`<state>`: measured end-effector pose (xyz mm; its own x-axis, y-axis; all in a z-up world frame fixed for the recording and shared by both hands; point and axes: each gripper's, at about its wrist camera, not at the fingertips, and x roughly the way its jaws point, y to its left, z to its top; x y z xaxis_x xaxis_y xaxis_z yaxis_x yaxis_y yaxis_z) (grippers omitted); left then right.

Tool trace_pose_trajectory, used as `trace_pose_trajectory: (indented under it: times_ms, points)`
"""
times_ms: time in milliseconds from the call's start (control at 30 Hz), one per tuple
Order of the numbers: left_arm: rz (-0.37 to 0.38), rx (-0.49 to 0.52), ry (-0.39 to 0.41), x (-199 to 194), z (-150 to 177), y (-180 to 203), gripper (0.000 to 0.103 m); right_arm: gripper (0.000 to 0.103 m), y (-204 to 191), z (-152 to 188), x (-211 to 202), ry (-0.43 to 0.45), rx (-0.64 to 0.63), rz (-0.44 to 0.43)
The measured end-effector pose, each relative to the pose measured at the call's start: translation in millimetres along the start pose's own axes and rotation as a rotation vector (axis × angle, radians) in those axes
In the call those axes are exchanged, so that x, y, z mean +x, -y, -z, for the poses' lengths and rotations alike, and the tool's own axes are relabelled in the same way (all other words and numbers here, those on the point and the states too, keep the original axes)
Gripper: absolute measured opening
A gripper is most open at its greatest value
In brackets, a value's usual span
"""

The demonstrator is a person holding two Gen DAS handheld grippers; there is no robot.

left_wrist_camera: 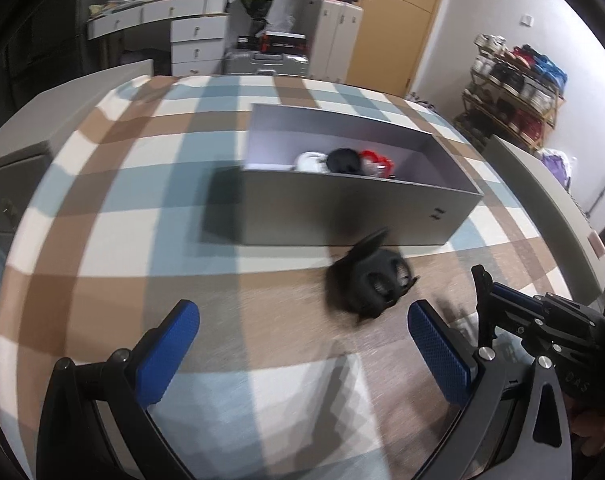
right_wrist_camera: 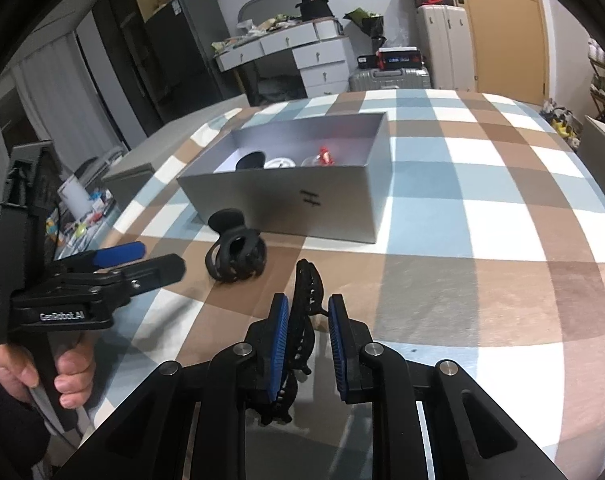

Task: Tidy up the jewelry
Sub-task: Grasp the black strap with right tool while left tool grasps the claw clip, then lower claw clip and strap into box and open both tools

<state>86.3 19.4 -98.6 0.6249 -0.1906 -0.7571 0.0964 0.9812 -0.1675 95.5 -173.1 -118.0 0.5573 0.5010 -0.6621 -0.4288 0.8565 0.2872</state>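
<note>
Between the right gripper's (right_wrist_camera: 308, 340) blue pads, a slim black plastic claw hair clip (right_wrist_camera: 304, 312) stands on edge with its long axis along the fingers, pointing ahead toward the grey open cardboard box (right_wrist_camera: 286, 204); the jaws stand narrow around it, but the right pad shows a gap, so a firm clamp cannot be confirmed. Ahead and to the left of that gripper, a rounded black claw clip (right_wrist_camera: 236, 258) lies on the plaid cloth (right_wrist_camera: 462, 240) just short of the box. The left gripper (left_wrist_camera: 302, 344), spread wide and empty, has that rounded clip (left_wrist_camera: 368, 286) just ahead and slightly right, so it is likely the nearer one for that piece
</note>
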Motion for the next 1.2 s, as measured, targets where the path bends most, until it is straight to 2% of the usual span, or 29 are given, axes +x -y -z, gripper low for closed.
trace_pose_trajectory:
  times_ms: [267, 367, 567, 767, 833, 967, 1000, 1200]
  points:
    - [0.046, 0.05, -0.028, 18, -13, 24, 0.101, 0.019, 17, -3, -16, 0.05, 0.019, -0.012]
    - [0.085, 0.061, -0.027, 22, -17, 29, 0.101, 0.019, 22, -4, -18, 0.061, 0.031, -0.025]
    - [0.102, 0.087, -0.025, 28, -22, 36, 0.1, 0.019, 28, -5, -18, 0.073, 0.037, -0.044]
    - [0.107, 0.107, -0.035, 31, -24, 41, 0.085, 0.019, 32, -4, -23, 0.091, 0.043, -0.057]
    - [0.103, 0.115, -0.046, 33, -23, 42, 0.072, 0.019, 33, -4, -24, 0.094, 0.046, -0.058]
    - [0.085, 0.118, -0.053, 33, -21, 41, 0.054, 0.019, 35, -3, -24, 0.093, 0.062, -0.073]
    - [0.076, 0.123, -0.058, 33, -21, 41, 0.046, 0.019, 35, -3, -24, 0.094, 0.061, -0.073]
    - [0.101, 0.127, -0.049, 28, -18, 40, 0.045, 0.019, 33, -5, -25, 0.101, 0.055, -0.068]
